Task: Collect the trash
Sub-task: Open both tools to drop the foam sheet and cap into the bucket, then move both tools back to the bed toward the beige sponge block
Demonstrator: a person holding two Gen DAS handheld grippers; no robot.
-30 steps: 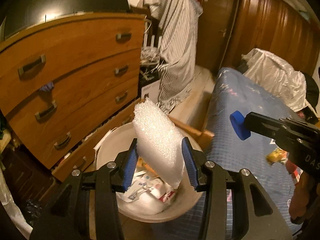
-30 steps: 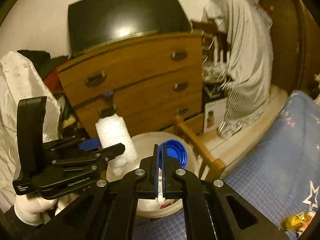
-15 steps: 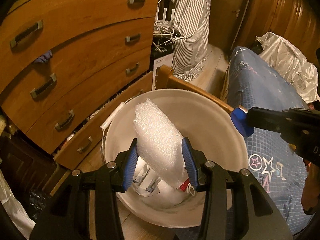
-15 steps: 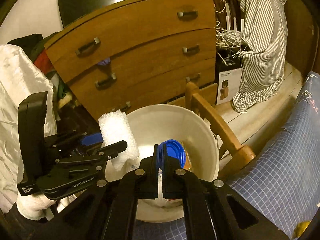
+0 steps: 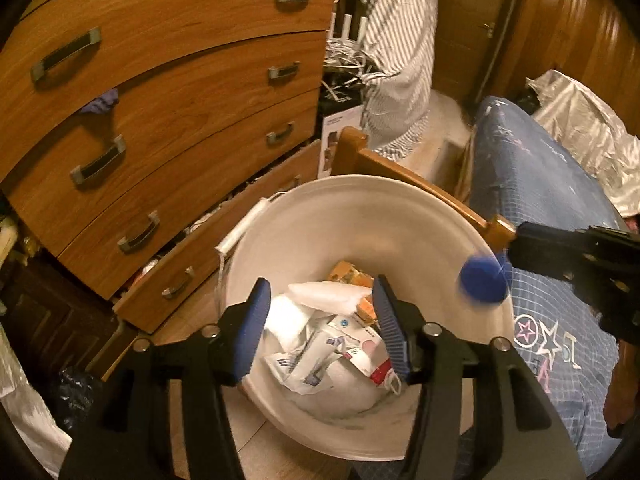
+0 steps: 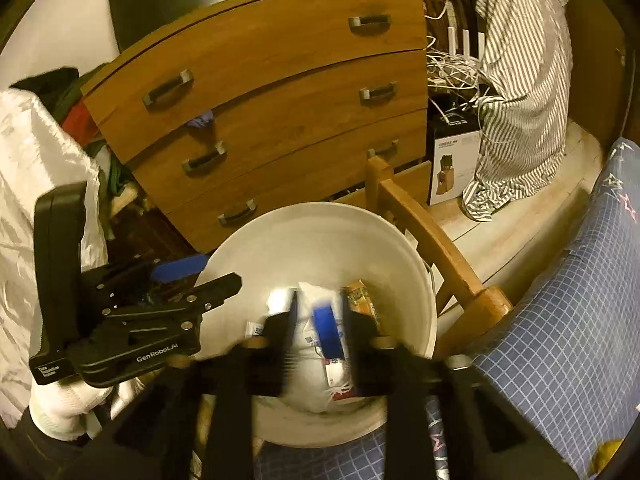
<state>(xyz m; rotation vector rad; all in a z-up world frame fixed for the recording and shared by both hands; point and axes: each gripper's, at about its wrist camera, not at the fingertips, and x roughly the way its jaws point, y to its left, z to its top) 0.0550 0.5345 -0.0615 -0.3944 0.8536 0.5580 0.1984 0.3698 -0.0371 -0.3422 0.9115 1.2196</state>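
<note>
A white round bin stands on the floor below both grippers, part full of paper and wrappers. The white bubble wrap lies inside it on the trash. My left gripper is open and empty above the bin; it also shows in the right wrist view. My right gripper is open over the bin, and a blue bottle cap, blurred, sits between its fingers in mid-air. In the left wrist view the cap is a blue blur just off the right gripper's tip.
A wooden chest of drawers stands behind the bin, its lowest drawer pulled out. A wooden bed frame post and a blue checked mattress lie to the right. A striped shirt hangs at the back. A yellow wrapper lies on the mattress.
My left gripper opened and the bubble wrap dropped into the bin. My right gripper opened and the blue cap left its grip. Both grippers moved closer over the bin.
</note>
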